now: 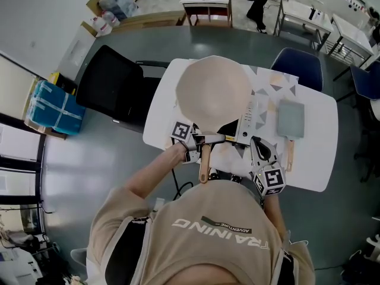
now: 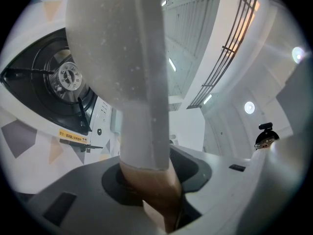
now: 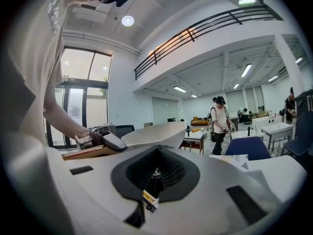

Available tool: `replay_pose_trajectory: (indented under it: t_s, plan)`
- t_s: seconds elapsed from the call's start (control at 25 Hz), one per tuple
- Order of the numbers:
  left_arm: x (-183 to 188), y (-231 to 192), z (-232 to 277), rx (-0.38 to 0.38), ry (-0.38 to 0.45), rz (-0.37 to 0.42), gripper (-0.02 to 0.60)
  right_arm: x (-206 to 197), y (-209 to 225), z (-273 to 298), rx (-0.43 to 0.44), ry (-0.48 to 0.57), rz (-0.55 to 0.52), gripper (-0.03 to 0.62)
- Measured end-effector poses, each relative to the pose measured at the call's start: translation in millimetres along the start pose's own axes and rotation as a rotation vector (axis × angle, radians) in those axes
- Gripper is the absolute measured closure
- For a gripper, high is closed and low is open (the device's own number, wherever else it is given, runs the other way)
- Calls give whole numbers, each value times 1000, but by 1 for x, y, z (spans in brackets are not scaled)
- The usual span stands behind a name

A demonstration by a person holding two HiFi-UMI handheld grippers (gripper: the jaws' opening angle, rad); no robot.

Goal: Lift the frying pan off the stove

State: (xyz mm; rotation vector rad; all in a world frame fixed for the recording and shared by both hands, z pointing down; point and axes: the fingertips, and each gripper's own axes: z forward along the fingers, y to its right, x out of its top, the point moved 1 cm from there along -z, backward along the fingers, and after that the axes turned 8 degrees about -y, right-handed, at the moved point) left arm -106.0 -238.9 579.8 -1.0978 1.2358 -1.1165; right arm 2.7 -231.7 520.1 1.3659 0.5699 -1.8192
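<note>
Clearly the left gripper (image 1: 205, 140) is doing the whole job: its jaws are clamped on the wooden handle (image 1: 205, 162) of the frying pan (image 1: 214, 91), right where the wood meets the pale neck. I judge that grip is set close to the bowl so the pan's weight does not twist it out of the pads. From the left gripper view the handle runs straight out between the jaws, with the bowl beyond them and its underside facing the camera. The stove (image 1: 248, 120) shows its burner (image 2: 68, 77) bare beside the pan, so I read the pan as already up and clear of the stove, hanging above it and off to its left side. My right gripper (image 1: 261, 153) sits at the stove's front edge, jaws pressed together with nothing between them. I take it to be parked there simply to stay out of the pan's way.
</note>
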Motion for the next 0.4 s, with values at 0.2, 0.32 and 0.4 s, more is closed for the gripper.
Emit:
replay_pose_trajectory:
  t_s: [0.2,0.32,0.4]
  plan:
    - [-2,0,2,-17,-2,-5,417,-4,1,-1,5,-7,3,599]
    - [-3,-3,2,-7,-2,-7,417,-5,2,-1,5,-11,8,599]
    - [-2,-6,2,1,-4,-8,417,-4,2,-1,5,-11,7,599]
